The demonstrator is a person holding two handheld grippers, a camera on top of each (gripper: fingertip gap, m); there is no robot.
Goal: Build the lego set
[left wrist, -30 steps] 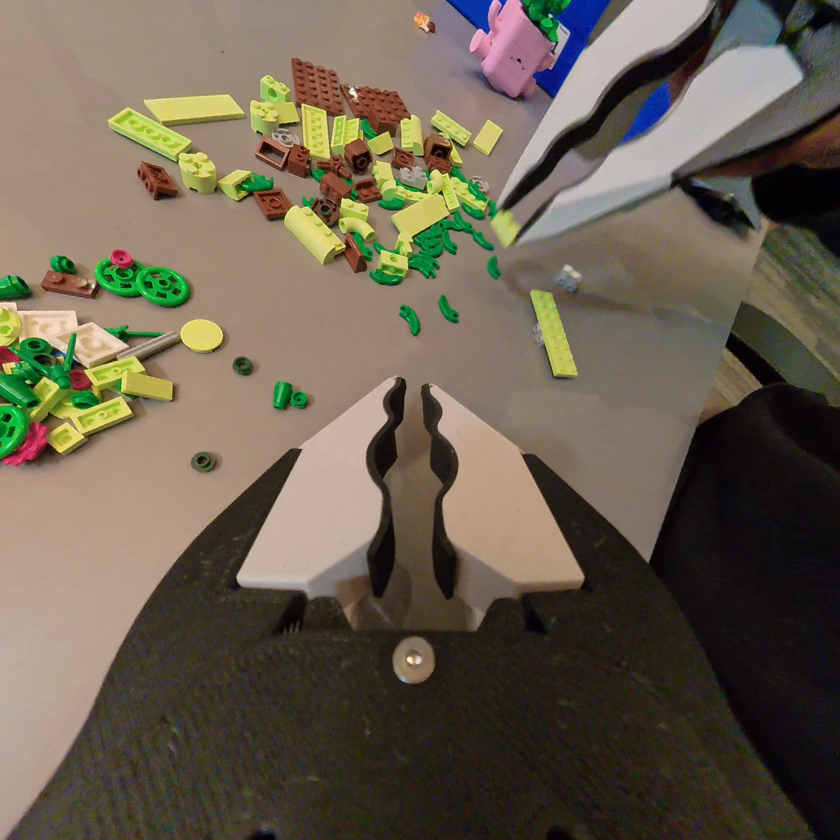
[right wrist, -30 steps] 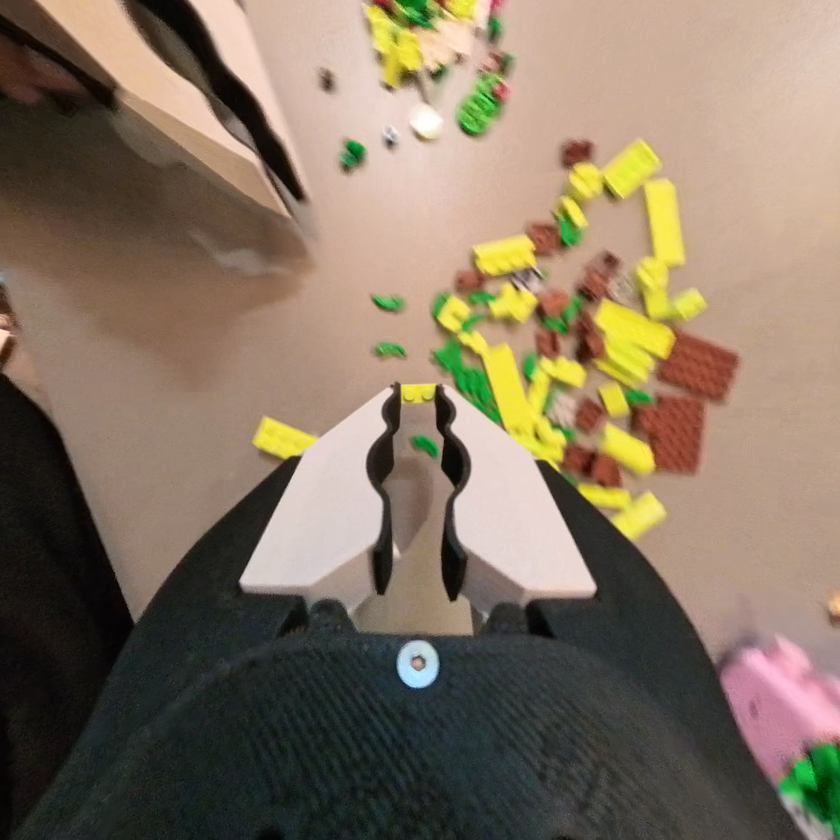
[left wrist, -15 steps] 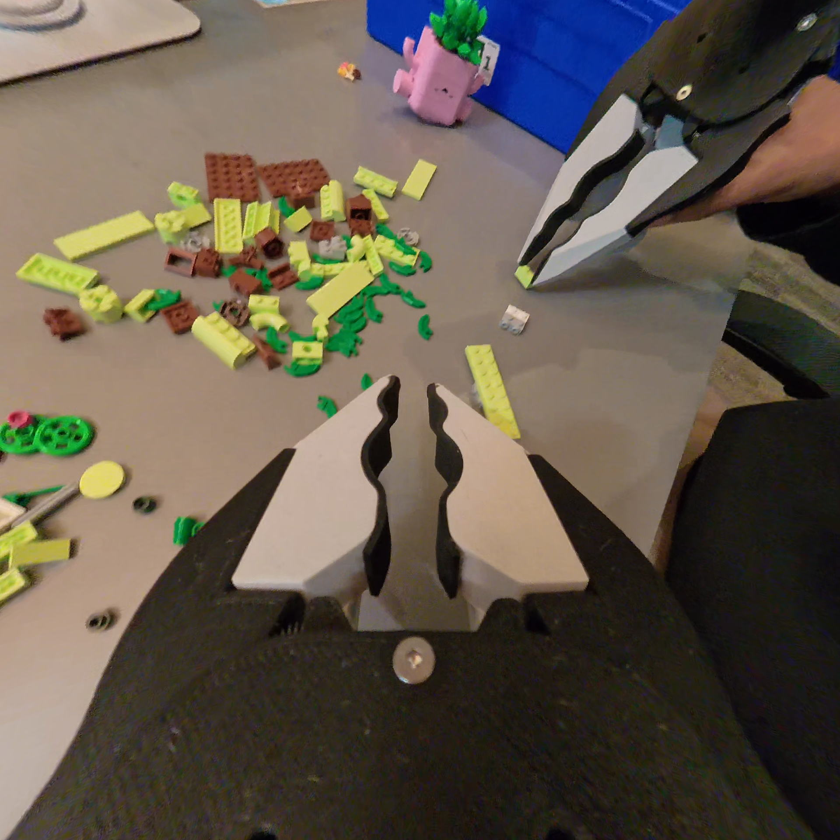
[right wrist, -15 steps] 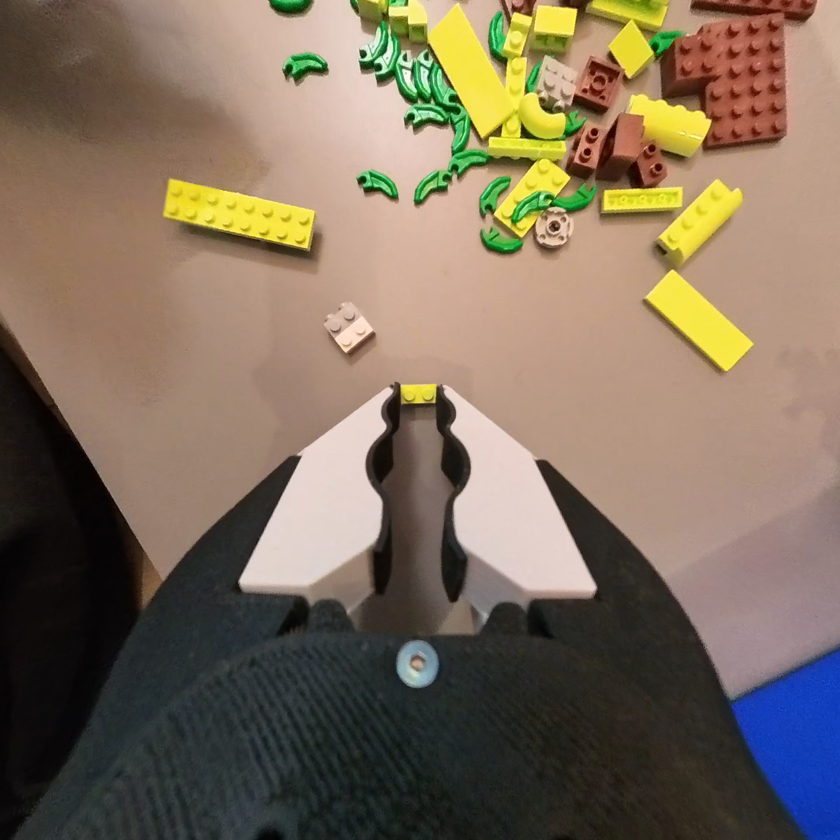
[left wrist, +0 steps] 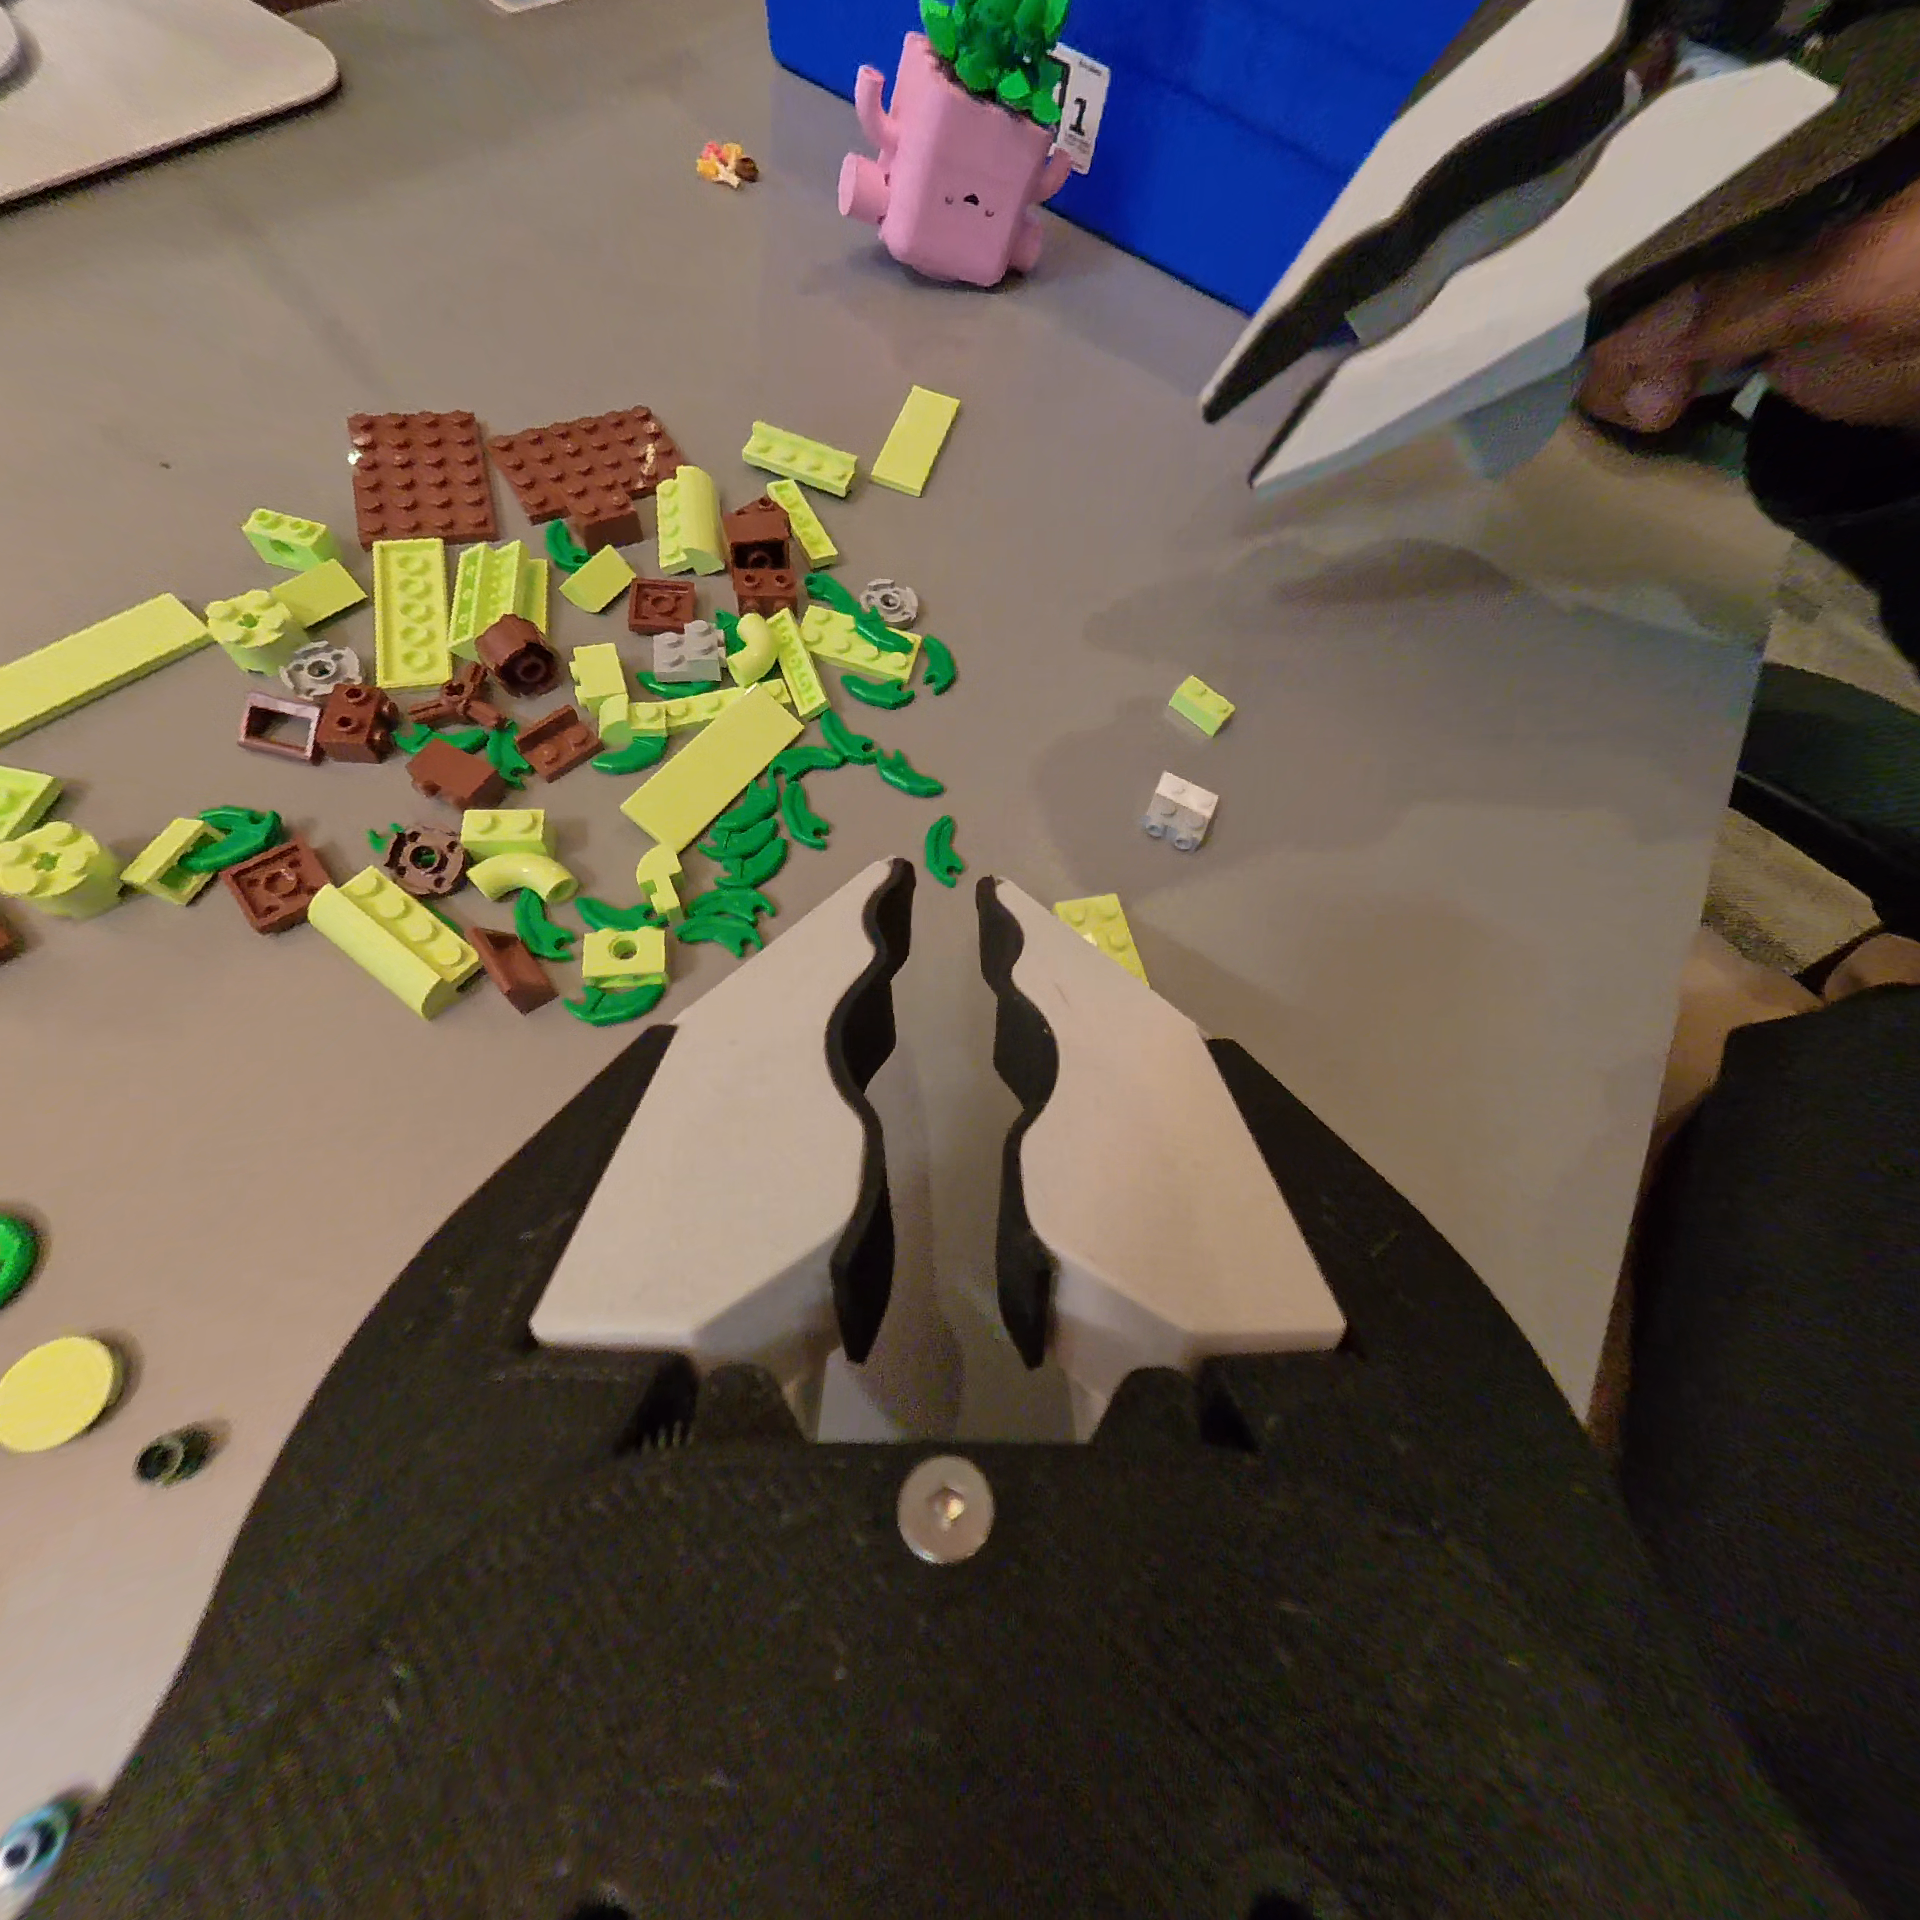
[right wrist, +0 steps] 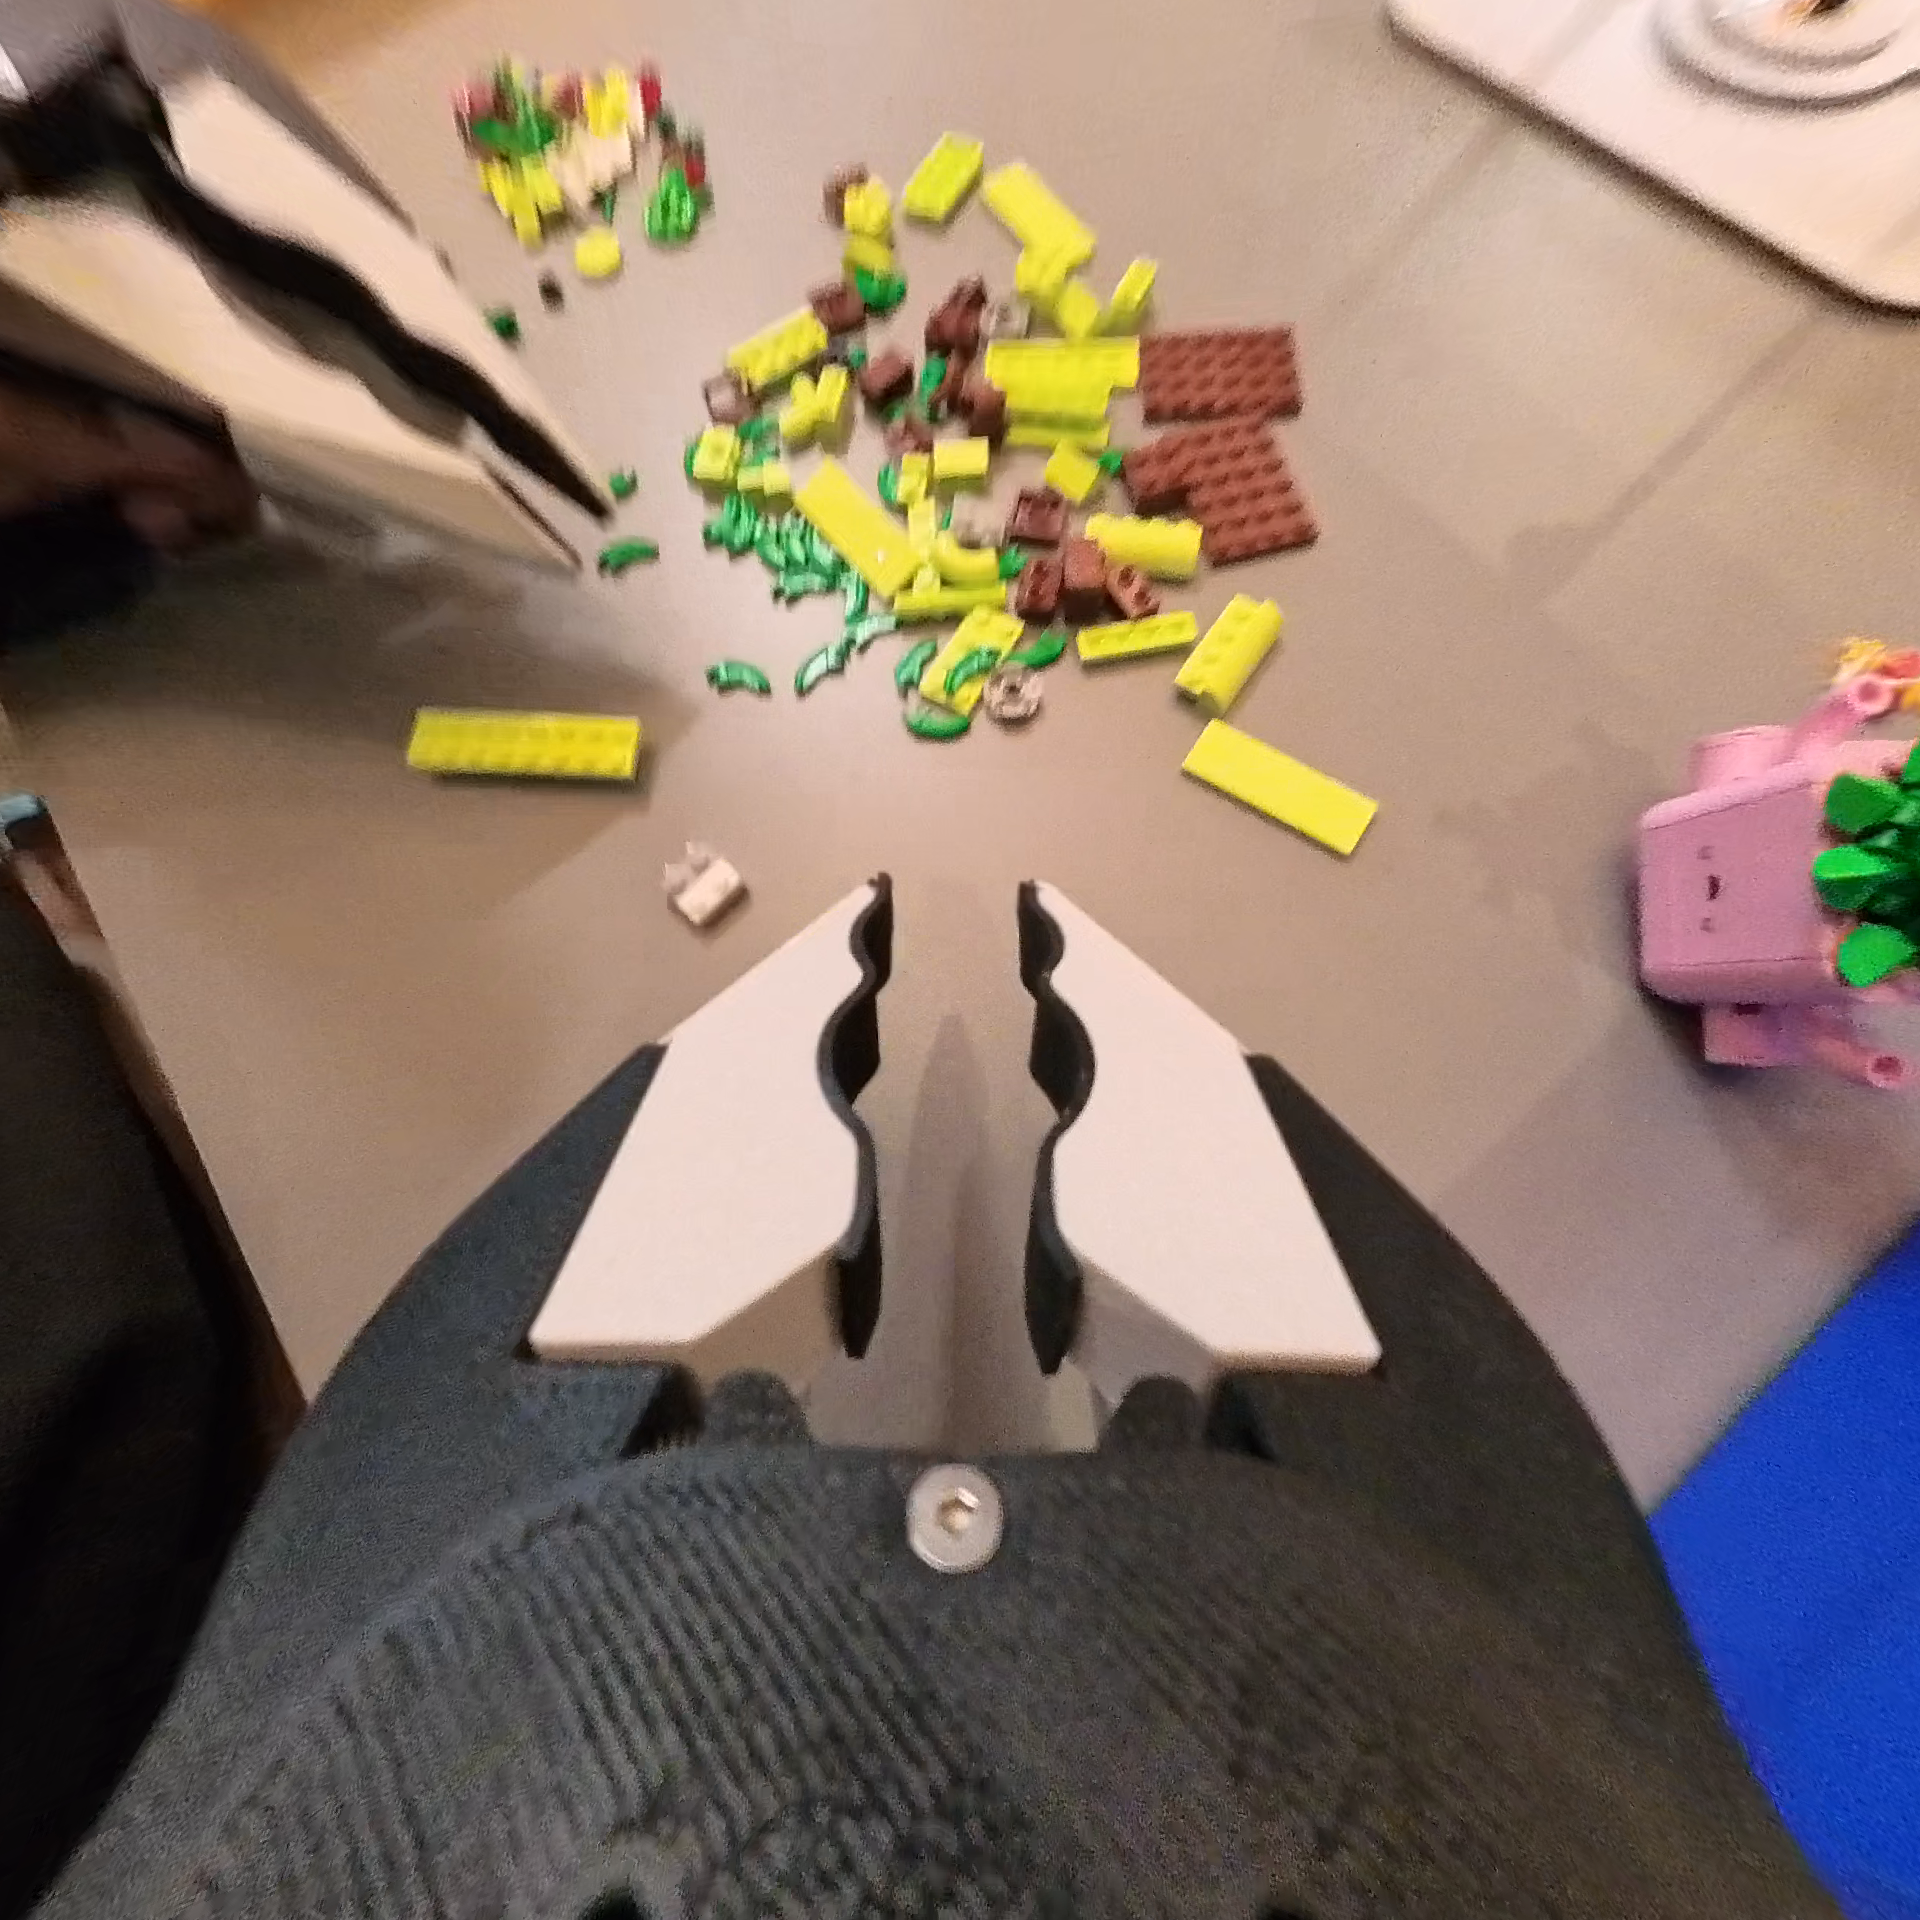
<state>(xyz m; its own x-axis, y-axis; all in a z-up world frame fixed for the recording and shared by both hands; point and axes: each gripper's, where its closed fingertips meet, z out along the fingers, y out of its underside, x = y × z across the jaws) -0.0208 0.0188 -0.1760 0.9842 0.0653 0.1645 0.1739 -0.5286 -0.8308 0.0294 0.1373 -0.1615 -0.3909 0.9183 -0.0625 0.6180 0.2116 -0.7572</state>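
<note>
Scanning from the left edge of the left wrist view:
Round lime tile (left wrist: 57, 1392): flat on the grey tabletop (left wrist: 312, 1122), a small dark ring just beside it.
Main lego pile (left wrist: 582, 707): lime bricks, brown pieces and curved green leaf bits scattered loose; two brown studded plates (left wrist: 499, 473) lie side by side at its far edge.
Left claw (left wrist: 943, 891): above the tabletop, its tips a narrow gap apart, nothing between them; a green leaf piece shows just past the tips.
Long lime plate (right wrist: 525, 744): alone near the tabletop's near edge; in the left wrist view the claw's right finger covers most of it.
Pink figure (left wrist: 951, 197): upright at the far side with green leaves on top, in front of a blue box (left wrist: 1226, 135).
Small grey brick (left wrist: 1179, 810): alone, apart from the pile.
Small lime brick (left wrist: 1202, 705): lying free just beyond the grey one.
Right claw (right wrist: 954, 883): raised off the tabletop, jaws parted moderately, empty; a hand (left wrist: 1756, 332) grips its body.
</note>
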